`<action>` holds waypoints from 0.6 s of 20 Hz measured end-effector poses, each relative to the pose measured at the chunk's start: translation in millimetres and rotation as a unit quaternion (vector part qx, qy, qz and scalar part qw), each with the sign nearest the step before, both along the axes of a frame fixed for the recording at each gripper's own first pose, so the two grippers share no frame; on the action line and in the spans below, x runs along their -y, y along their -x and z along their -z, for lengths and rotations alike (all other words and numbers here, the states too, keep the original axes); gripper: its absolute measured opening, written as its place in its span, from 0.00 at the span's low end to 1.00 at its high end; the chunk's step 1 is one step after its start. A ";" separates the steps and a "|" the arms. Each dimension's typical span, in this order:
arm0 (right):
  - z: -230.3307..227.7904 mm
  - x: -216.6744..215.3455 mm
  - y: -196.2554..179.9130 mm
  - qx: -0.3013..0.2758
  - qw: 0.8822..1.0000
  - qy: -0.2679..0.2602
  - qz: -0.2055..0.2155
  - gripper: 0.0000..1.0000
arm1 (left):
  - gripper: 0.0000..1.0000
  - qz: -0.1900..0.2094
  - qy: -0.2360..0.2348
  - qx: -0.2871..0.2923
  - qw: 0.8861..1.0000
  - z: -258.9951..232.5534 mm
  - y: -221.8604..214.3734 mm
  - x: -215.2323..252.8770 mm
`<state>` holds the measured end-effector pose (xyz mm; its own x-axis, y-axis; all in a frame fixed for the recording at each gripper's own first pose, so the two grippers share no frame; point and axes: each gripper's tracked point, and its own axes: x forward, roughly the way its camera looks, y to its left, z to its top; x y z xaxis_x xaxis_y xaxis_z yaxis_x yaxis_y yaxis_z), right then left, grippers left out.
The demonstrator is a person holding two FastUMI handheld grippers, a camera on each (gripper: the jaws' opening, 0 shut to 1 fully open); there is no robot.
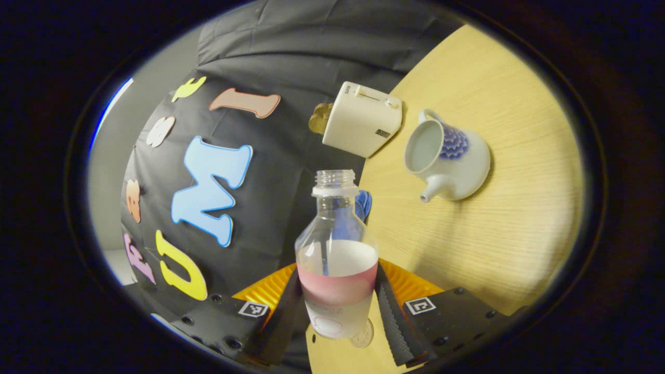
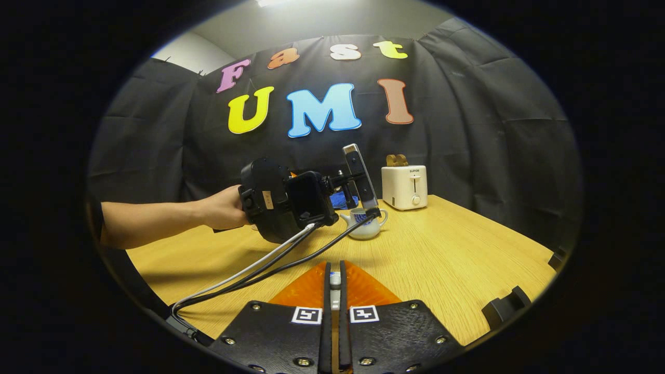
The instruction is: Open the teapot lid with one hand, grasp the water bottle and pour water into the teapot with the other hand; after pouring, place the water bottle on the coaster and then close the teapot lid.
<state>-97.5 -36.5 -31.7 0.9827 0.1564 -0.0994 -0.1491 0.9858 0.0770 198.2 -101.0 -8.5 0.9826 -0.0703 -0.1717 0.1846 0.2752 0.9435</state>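
In the left gripper view the left tool (image 1: 340, 306) sits at the bottom centre, its two fingers (image 1: 284, 311) clamped on either side of the bottle (image 1: 336, 259). The bottle is uncapped, its open neck pointing toward the middle of the frame, with water in its lower part and a pink band around it. The whole view is rolled, so the surface (image 1: 509, 218) fills the right side of the frame and the booth wall the left. The teapot (image 1: 448, 161) lies in the upper right, lid off, its open mouth facing left and its spout pointing toward lower left; it stands well apart from the bottle's neck. Just beside it, toward upper centre, is a toaster (image 1: 362, 125). A blue thing peeks out behind the bottle's shoulder; what it is cannot be told.

In the right gripper view the right tool (image 2: 335, 301) is at the bottom centre, fingers nearly together on a small pale thing, likely the lid, though too little shows to be sure. At centre left a hand (image 2: 223, 209) holds the left tool's body over the surface (image 2: 441, 270), cables trailing toward lower left. The teapot (image 2: 364, 224) stands at centre, the toaster (image 2: 404, 187) behind it.
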 end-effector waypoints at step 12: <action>4.2 7.7 -0.4 -0.004 1.000 -0.009 0.003 0.05 | 0.87 0.022 -0.148 -0.007 0.989 3.2 -8.6 24.6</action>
<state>-97.1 -44.2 -35.9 0.9827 0.1531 -0.1037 -0.1434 0.9850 0.0958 206.8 -125.6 -11.7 0.9770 -0.0571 -0.2054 0.2046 -0.0204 0.9786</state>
